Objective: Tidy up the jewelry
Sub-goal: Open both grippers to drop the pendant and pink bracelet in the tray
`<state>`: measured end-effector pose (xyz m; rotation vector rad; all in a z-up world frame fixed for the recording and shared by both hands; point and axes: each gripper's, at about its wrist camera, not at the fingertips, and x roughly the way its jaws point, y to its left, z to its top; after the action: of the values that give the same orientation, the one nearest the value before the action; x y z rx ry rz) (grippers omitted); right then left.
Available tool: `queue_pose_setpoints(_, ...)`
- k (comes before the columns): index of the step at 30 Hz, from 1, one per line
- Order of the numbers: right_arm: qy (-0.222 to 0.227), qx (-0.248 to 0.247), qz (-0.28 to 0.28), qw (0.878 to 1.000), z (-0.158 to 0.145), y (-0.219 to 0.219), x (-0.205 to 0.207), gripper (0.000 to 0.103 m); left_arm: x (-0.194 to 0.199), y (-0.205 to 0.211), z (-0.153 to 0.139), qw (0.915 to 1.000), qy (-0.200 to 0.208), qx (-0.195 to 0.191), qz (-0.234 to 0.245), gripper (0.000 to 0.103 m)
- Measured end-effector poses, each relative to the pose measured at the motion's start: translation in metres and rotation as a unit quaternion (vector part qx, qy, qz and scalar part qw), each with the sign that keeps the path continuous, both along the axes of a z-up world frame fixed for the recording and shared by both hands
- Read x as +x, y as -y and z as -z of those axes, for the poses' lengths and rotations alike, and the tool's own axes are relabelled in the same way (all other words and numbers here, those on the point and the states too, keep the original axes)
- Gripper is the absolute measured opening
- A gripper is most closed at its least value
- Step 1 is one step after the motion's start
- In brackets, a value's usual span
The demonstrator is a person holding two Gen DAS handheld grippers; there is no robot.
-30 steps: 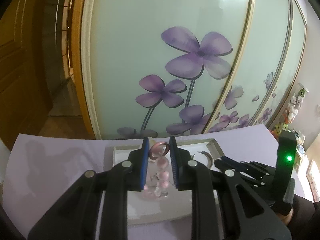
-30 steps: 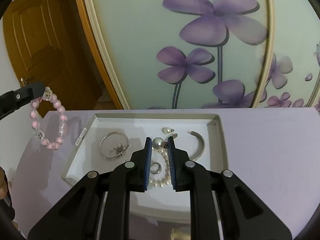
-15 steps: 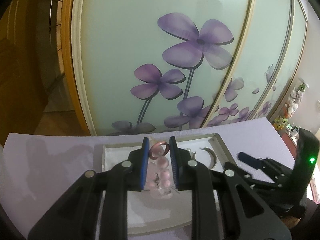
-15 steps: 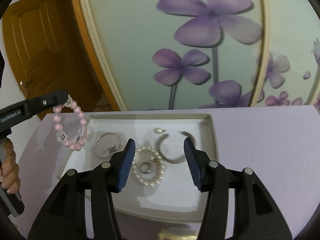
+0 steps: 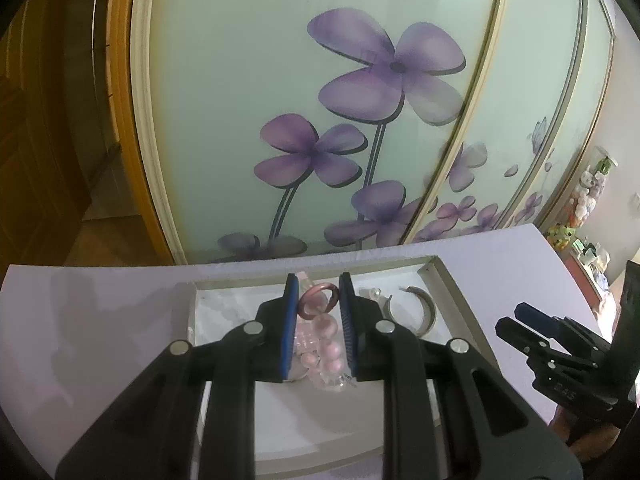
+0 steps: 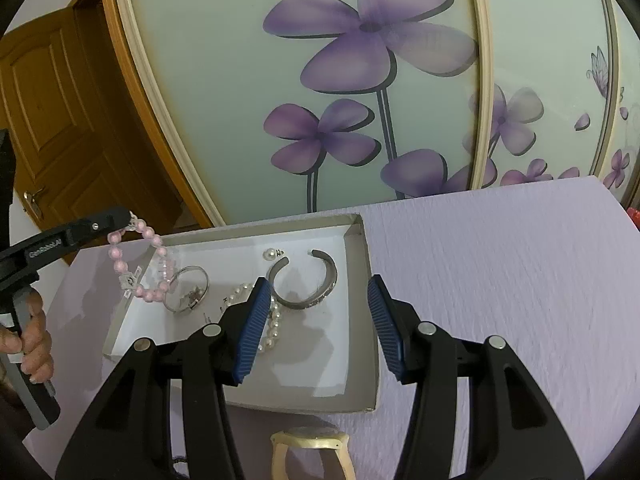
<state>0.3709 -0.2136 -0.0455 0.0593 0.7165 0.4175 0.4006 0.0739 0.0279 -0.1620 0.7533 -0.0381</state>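
Having spread wide and drawn back from the pearl bracelet now lying in the white tray, the right claw is empty, while the left claw still pinches the pink bead bracelet above the tray's left end.

Ceiling lamps glared off the glass door at the top. Soft shadows fell on the table. Fisheye bending darkened every corner, and detail stayed sharp.
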Motion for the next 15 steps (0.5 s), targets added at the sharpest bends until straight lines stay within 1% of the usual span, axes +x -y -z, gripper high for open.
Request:
queue_pose_setpoints(6, 0.000, 0.000, -0.003, 1.000, 0.000, -0.001, -0.003, 0.052, 0.007, 0.000, 0.012, 0.9999, -0.011, -0.003, -0.004, 0.021)
queue_pose_setpoints(11, 0.007, -0.001, -0.002, 1.000, -0.002, -0.001, -0.005, 0.052, 0.011, 0.001, 0.012, 0.9999, -0.011, 0.000, -0.008, 0.021)
queue_pose_setpoints(12, 0.009, -0.001, -0.002, 1.000, -0.002, 0.000, -0.006, 0.052, 0.011, 0.001, 0.011, 0.9999, -0.009, 0.001, -0.011, 0.022)
queue_pose_setpoints(14, 0.014, -0.002, -0.001, 1.000, -0.003, 0.001, -0.009, 0.052, 0.007, 0.000, 0.008, 0.9999, -0.001, 0.002, -0.015, 0.038)
queue_pose_setpoints(15, 0.016, -0.002, -0.001, 1.000, -0.004, 0.001, -0.010, 0.052, 0.003, -0.001, 0.006, 0.9998, 0.004, 0.003, -0.018, 0.050)
